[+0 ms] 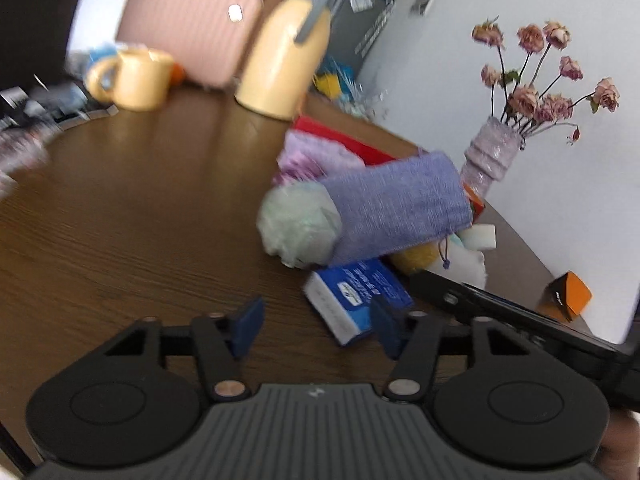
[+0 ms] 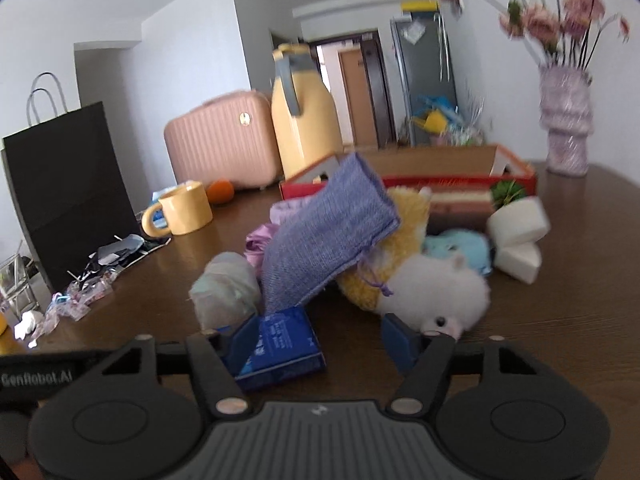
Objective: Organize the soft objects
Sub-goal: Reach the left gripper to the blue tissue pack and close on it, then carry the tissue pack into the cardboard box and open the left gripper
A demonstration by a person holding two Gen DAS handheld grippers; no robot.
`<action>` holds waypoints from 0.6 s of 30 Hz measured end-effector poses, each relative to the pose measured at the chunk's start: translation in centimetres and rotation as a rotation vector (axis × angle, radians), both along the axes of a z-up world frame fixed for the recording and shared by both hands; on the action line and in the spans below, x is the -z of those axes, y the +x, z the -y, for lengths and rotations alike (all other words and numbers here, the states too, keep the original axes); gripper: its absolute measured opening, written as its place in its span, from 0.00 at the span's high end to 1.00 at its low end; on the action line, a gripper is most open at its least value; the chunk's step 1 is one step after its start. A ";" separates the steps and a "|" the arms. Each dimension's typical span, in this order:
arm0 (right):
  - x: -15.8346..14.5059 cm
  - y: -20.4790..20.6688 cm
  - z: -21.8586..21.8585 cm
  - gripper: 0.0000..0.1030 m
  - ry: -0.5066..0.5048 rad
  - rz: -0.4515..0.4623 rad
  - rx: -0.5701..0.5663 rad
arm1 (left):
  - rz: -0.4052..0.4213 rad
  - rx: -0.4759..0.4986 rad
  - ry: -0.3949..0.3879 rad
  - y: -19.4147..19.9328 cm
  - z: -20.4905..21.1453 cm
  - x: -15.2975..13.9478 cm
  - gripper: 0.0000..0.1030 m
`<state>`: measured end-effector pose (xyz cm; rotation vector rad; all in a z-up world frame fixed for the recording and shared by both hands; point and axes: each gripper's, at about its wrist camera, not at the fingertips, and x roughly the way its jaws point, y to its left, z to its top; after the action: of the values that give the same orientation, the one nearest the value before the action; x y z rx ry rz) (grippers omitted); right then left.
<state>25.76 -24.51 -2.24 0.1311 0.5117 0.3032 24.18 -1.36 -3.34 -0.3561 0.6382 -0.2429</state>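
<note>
I see both jaws partly spread, empty: left hand-held gripper point(image 1: 318, 330) and right hand-held gripper point(image 2: 320, 346) near the blue box point(image 2: 280, 346).

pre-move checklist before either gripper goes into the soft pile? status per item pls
1. Left gripper empty, jaws apart: ok.
2. Right gripper empty, jaws apart: ok.
3. Red box open-topped, ready as a bin: ok.
4. Purple pouch free to lift: ok, it lies on top, leaning on the yellow plush.
5. Blue carton clear of the right gripper's path: not ok, it sits at the left finger.
6. White plush clear of the right finger: cannot tell, possibly touching.
</note>
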 end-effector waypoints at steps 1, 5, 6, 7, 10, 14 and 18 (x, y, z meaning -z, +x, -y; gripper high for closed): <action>0.3 0.9 0.0 0.40 0.012 -0.022 -0.009 | -0.011 0.013 -0.014 0.6 0.2 0.2 0.52; 1.3 3.1 -0.1 0.58 0.061 -0.080 -0.037 | -0.061 0.051 -0.070 2.3 0.5 0.8 0.70; 1.5 3.4 0.0 0.70 0.076 -0.100 -0.041 | -0.074 0.060 -0.084 2.7 0.6 1.1 0.73; 1.7 3.7 0.2 0.74 0.108 -0.114 -0.050 | -0.079 0.072 -0.108 2.9 0.5 1.3 0.74; 2.2 3.8 1.1 0.81 0.194 -0.149 -0.081 | -0.096 0.066 -0.153 3.1 0.2 1.6 0.76; 2.4 1.9 2.2 0.81 0.251 -0.179 -0.074 | -0.137 0.089 -0.205 2.4 -0.2 1.7 0.76; 2.2 -2.4 3.5 0.81 0.279 -0.204 -0.092 | -0.160 0.141 -0.197 0.9 -0.1 1.2 0.75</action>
<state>23.40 -27.99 -4.45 0.4129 0.6771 0.4530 25.05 -1.23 -4.55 -0.5246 0.8004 -0.4165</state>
